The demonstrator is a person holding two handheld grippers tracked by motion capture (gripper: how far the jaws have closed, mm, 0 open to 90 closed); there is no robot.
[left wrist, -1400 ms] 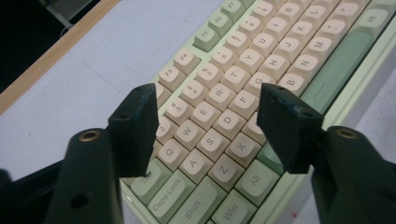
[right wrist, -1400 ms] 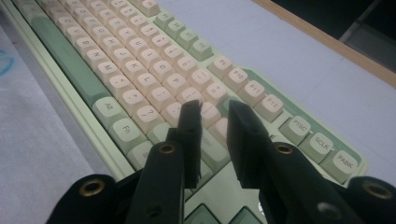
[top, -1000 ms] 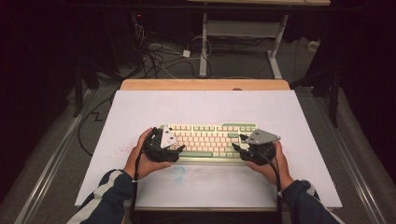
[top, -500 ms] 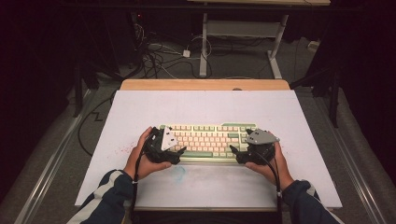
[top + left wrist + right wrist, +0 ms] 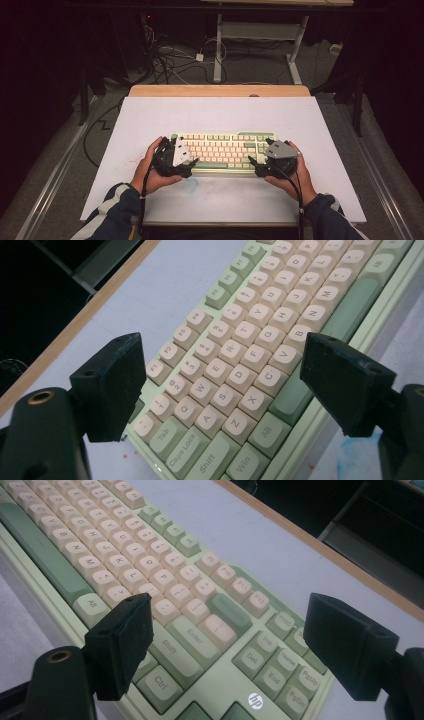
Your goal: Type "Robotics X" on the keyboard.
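Green-and-cream keyboard (image 5: 225, 151): lies flat on the white sheet (image 5: 220, 117) covering the desk (image 5: 220, 90), near its front edge, long side toward the person.
Left hand (image 5: 150, 170): wrapped round the left gripper (image 5: 220, 385) at the keyboard's left end, sleeve coming in from below.
Right hand (image 5: 295, 177): holding the right gripper (image 5: 225, 640) at the keyboard's right end, cable trailing back along the wrist.
Left fingers (image 5: 115, 385): spread wide, straddling the letter keys from above, gripping nothing.
Right fingers (image 5: 120, 642): spread wide over the Shift and Enter keys, gripping nothing.
Right gripper view: picks out a round logo (image 5: 255, 700) on the keyboard's case.
High view: tangled cables (image 5: 170, 55) on the floor beyond the desk.
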